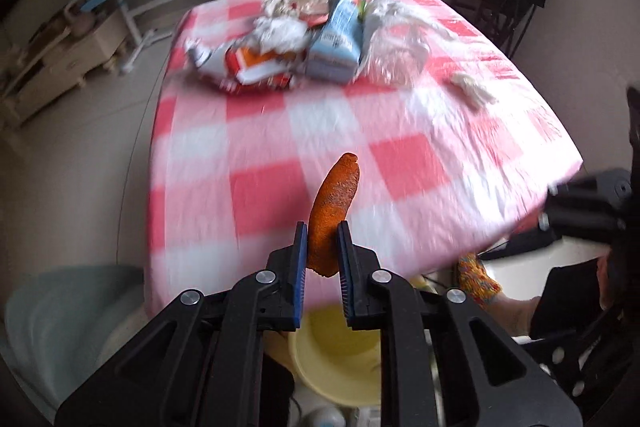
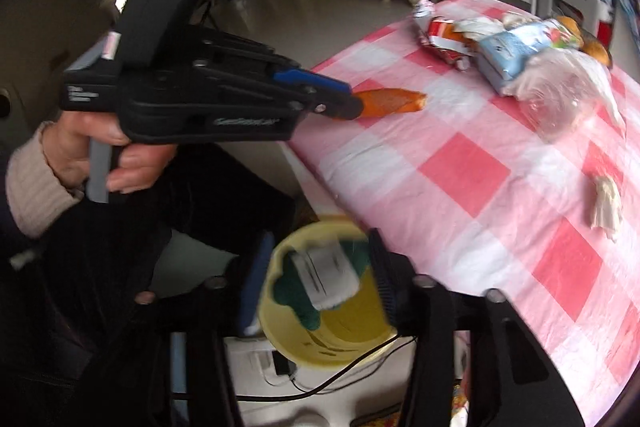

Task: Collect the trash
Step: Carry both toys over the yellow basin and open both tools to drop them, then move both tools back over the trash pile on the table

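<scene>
The left gripper pinches an orange peel between its blue pads — held above the checked tablecloth. A yellow bucket sits below; wrappers lie beyond.

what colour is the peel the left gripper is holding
Orange, speckled darker; the peel shows best in the left wrist view.

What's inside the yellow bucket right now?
In the yellow bucket: a white wrapper lying over something green, with bare yellow bottom beside them. Anything beneath them is covered.
</scene>
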`<state>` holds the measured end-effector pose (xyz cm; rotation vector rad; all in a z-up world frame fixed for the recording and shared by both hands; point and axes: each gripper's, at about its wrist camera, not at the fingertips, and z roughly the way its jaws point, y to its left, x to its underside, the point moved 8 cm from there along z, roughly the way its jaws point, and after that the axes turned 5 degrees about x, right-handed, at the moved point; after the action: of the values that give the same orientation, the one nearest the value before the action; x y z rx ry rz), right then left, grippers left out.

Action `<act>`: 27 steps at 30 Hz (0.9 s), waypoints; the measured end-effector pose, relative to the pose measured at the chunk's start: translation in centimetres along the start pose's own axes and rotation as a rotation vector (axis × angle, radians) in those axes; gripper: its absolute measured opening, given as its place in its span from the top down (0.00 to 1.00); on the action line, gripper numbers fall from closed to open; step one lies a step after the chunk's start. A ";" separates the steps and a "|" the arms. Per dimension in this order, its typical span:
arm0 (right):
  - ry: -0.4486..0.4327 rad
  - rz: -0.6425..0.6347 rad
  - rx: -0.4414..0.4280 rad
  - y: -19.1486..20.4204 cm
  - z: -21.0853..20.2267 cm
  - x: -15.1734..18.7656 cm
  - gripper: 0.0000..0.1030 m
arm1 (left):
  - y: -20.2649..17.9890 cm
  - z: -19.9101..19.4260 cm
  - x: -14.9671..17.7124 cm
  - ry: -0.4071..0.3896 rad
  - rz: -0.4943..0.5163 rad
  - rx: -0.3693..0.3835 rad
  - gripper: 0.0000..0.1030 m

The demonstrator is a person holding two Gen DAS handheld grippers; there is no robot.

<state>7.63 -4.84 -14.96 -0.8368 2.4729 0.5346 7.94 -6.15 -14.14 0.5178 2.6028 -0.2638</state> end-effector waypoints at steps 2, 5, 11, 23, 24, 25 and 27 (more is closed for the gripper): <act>-0.017 0.014 0.013 -0.5 -0.5 -0.3 0.45 | -0.1 -0.7 1.6 0.012 -0.020 0.006 0.86; -0.073 0.062 0.050 -2.2 -2.1 -1.1 0.43 | -1.0 -1.3 4.0 0.042 -0.041 0.026 0.86; -0.180 0.146 0.138 -5.0 -4.8 -2.3 0.35 | -3.7 -1.2 7.7 0.114 0.014 0.037 0.82; -0.222 0.176 0.217 -6.3 -5.7 -2.9 0.30 | -0.1 -5.8 2.9 -0.127 -0.097 -0.112 0.34; -0.222 0.176 0.219 -6.3 -5.6 -2.9 0.29 | 0.2 -6.1 2.6 -0.145 -0.110 -0.118 0.32; -0.221 0.175 0.220 -6.3 -5.6 -3.0 0.29 | 0.6 -6.4 2.3 -0.168 -0.123 -0.127 0.30; -0.222 0.170 0.225 -6.3 -5.5 -3.0 0.28 | 1.0 -7.0 1.8 -0.202 -0.136 -0.139 0.28</act>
<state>12.08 -10.85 -10.17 -0.4558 2.3547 0.3749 4.02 -2.79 -9.03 0.2520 2.4399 -0.1683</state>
